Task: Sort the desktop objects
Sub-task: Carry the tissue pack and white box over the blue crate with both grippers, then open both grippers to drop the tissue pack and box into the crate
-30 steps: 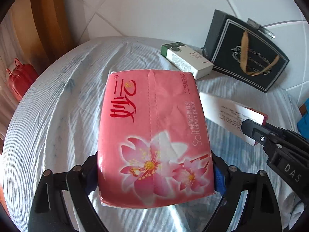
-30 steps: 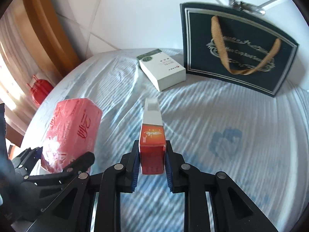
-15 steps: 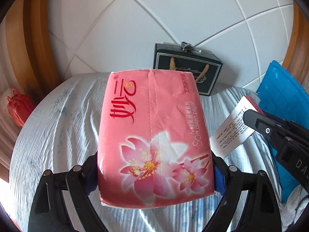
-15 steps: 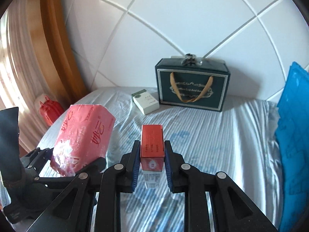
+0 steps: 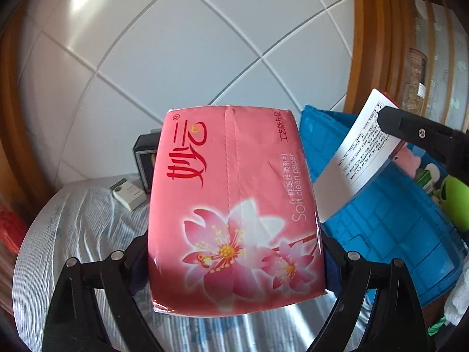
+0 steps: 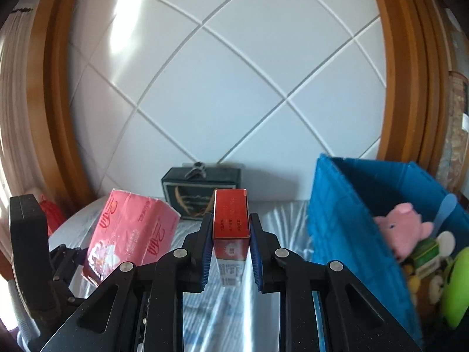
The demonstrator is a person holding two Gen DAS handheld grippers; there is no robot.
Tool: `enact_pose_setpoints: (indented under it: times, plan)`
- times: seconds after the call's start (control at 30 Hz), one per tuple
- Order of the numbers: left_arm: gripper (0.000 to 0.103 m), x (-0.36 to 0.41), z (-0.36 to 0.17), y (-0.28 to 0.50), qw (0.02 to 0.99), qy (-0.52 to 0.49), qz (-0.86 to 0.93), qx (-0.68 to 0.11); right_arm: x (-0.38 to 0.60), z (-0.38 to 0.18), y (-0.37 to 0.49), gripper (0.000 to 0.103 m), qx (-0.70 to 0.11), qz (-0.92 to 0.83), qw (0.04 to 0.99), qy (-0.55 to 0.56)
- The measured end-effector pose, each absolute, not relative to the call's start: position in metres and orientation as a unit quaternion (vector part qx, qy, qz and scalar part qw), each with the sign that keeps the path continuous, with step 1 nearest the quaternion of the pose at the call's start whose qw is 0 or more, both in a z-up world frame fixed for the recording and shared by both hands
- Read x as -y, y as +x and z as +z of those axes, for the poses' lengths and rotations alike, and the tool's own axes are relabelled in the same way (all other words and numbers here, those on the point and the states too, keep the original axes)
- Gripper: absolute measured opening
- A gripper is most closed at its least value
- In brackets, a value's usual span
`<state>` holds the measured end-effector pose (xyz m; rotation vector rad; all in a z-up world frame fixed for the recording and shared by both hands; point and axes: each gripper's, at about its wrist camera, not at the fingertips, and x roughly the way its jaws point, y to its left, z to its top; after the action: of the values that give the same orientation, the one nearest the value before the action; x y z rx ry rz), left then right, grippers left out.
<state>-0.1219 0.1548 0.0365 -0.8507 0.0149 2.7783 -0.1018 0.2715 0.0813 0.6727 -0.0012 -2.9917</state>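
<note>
Both hands are up over the tabletop (image 5: pixel 73 234) and loaded. The left tool (image 5: pixel 234 264) is spread wide and clamped on the pink tissue pack (image 5: pixel 234 205), which fills the middle of its view; from there the small white box (image 5: pixel 129 193) lies on the cloth at nine o'clock, something the right camera doesn't catch. The right tool (image 6: pixel 230 249) is nearly closed, pinching the red-and-white carton (image 6: pixel 231 220) upright at centre. Its view looks into the blue bin (image 6: pixel 346 205) at three o'clock, where a pink plush pig (image 6: pixel 404 228) sits among green things. At twelve o'clock, the dark gift bag (image 6: pixel 181 193) stands against the tiled wall.
</note>
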Motion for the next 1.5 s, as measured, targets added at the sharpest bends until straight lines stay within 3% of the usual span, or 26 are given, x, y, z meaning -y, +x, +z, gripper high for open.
enact_pose_setpoints:
  times: [0.3,0.47,0.67,0.83,1.03,1.23,1.33,1.43,1.5]
  plan:
    - [0.091,-0.309,0.106,-0.103,0.215,-0.246,0.945,-0.030,-0.405,0.168,-0.045,0.023,0.009,-0.987,-0.048,0.150]
    - [0.091,-0.392,0.117,-0.098,0.249,-0.253,0.934,-0.039,-0.483,0.184,-0.031,0.023,0.014,-0.985,-0.090,0.145]
    - [0.091,-0.468,0.097,-0.102,0.259,-0.296,0.916,-0.076,-0.567,0.166,-0.029,0.023,0.039,-0.978,-0.122,0.166]
    - [0.092,-0.503,0.068,-0.110,0.237,-0.338,0.903,-0.115,-0.611,0.120,-0.046,0.023,0.055,-0.965,-0.132,0.219]
    - [0.093,-0.517,0.064,-0.110,0.216,-0.343,0.905,-0.128,-0.626,0.073,-0.053,0.023,0.066,-0.952,-0.121,0.272]
    - [0.093,-0.509,0.074,-0.096,0.227,-0.324,0.911,-0.118,-0.628,0.067,-0.036,0.024,0.068,-0.949,-0.124,0.280]
    - [0.093,-0.503,0.081,-0.085,0.237,-0.311,0.914,-0.112,-0.625,0.070,-0.024,0.033,0.067,-0.949,-0.132,0.278]
    - [0.093,-0.491,0.085,-0.072,0.250,-0.301,0.915,-0.099,-0.621,0.075,-0.008,0.053,0.068,-0.949,-0.142,0.272]
    - [0.093,-0.482,0.087,-0.061,0.256,-0.296,0.915,-0.093,-0.617,0.078,0.003,0.095,0.070,-0.950,-0.145,0.267]
